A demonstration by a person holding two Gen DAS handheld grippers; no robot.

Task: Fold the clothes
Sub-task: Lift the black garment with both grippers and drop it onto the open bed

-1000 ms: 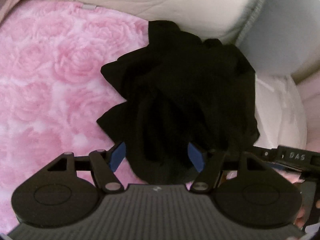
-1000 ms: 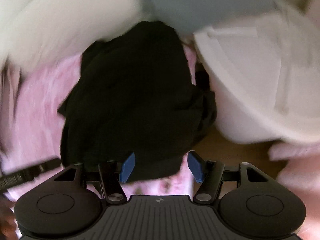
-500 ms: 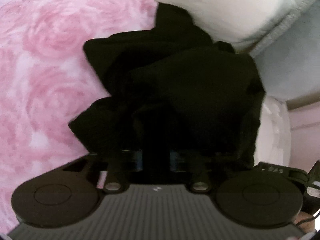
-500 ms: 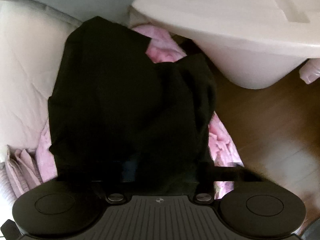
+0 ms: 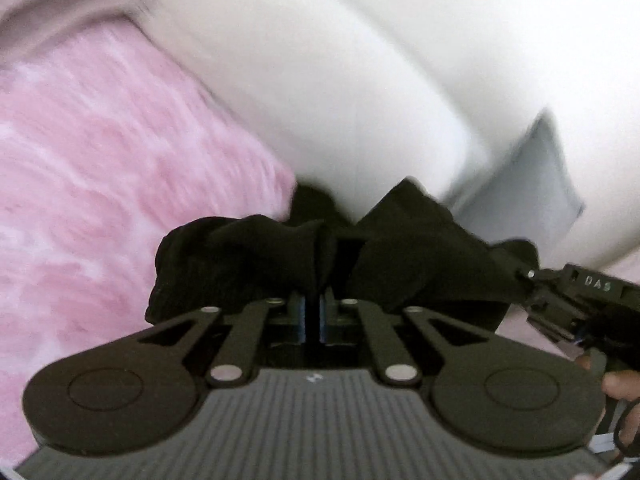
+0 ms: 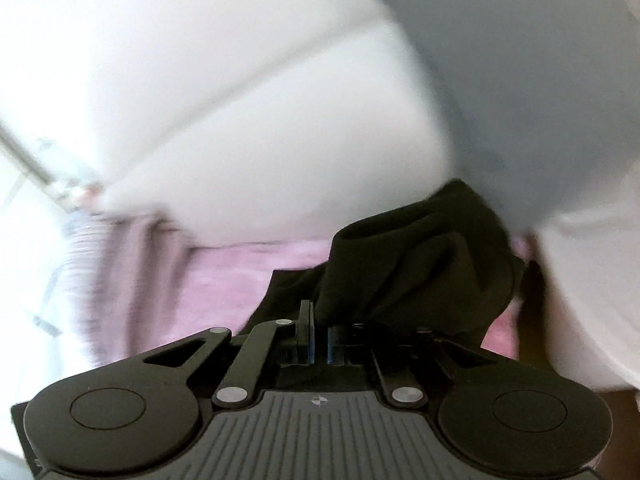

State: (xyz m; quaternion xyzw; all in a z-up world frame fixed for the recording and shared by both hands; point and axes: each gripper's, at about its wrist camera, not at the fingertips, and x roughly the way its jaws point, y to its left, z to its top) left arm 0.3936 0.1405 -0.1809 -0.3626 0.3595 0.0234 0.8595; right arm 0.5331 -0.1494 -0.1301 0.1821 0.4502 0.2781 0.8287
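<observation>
Gripping a bunched black garment (image 5: 400, 256), the left gripper (image 5: 312, 316) has its blue pads (image 5: 300, 318) pressed together on a fold of the cloth at 6 o'clock. At 3 o'clock the right gripper (image 5: 576, 296) pulls another edge of the same cloth taut, a person's fingers (image 5: 622, 380) just below it. In the right wrist view its blue pads (image 6: 310, 340) pinch the cloth, which bulges toward 1 o'clock. Pink fluffy blanket (image 5: 100, 200) lies at 9 o'clock, a white cushion (image 5: 340, 80) at 12; everything is motion-blurred
</observation>
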